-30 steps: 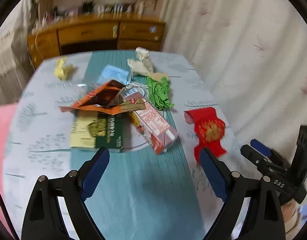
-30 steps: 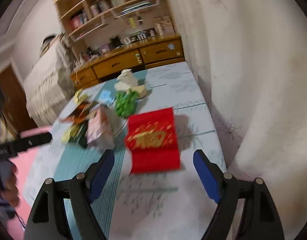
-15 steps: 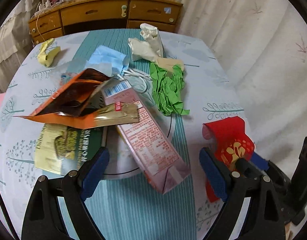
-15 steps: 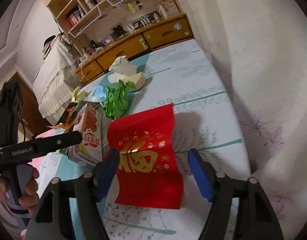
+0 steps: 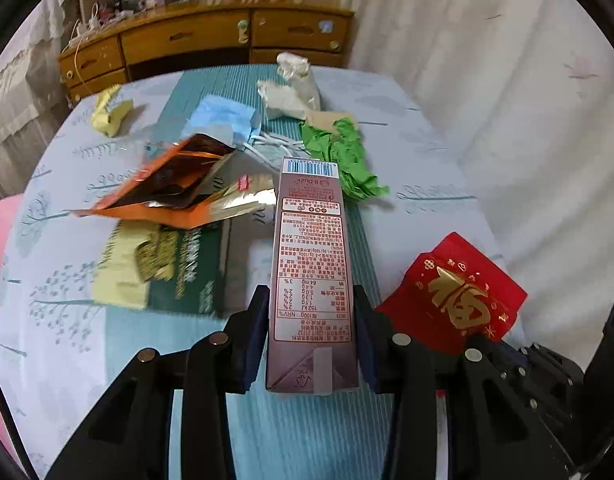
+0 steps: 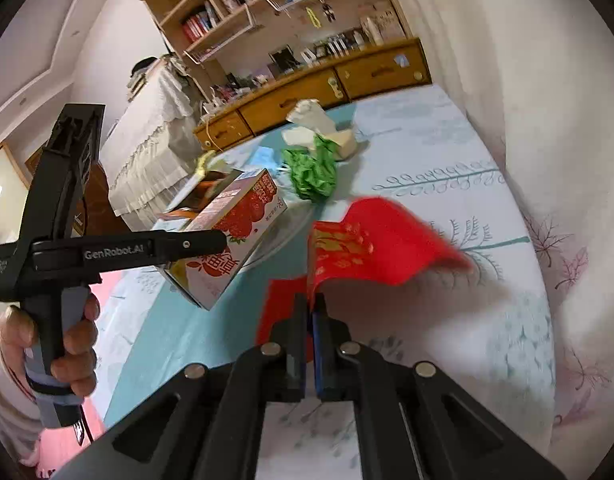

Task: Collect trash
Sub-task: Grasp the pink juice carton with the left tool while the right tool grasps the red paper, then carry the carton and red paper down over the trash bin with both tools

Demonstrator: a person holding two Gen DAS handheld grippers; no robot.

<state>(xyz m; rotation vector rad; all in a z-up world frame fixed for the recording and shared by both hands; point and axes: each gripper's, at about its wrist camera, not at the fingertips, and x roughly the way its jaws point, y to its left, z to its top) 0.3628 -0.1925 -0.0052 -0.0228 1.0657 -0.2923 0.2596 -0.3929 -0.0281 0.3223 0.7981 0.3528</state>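
**Both jaws loaded: carton left, red envelope right**

Jaws of the left gripper (image 5: 311, 332) are closed against the two long sides of the strawberry milk carton (image 5: 311, 264), gripping it near its folded end; the barcode end points away toward the litter. Jaws of the right gripper (image 6: 310, 344) are pinched nearly flat on the edge of the red envelope (image 6: 371, 240), which curls up clear of the table and is motion-blurred.

Progress, as I judge it: early. Two pieces are in hand, none visibly binned; no bin or bag shows in either view. Left on the table (image 5: 435, 160):
- orange foil pouch (image 5: 167, 188), torn open, lying over the green-and-yellow packet (image 5: 163, 268)
- blue face mask (image 5: 225, 118) with its white ear loops
- crumpled green paper (image 5: 345, 156), just beside the carton's far end
- white crumpled paper (image 5: 293, 88) and a tan scrap beside it
- yellow paper wad (image 5: 109, 114), well apart near the far left edge

Room to move: the curtain (image 5: 507, 100) hangs close along the table's right edge, so the right side is tight. The near teal strip is bare. A wooden dresser (image 5: 211, 36) stands beyond the far edge.
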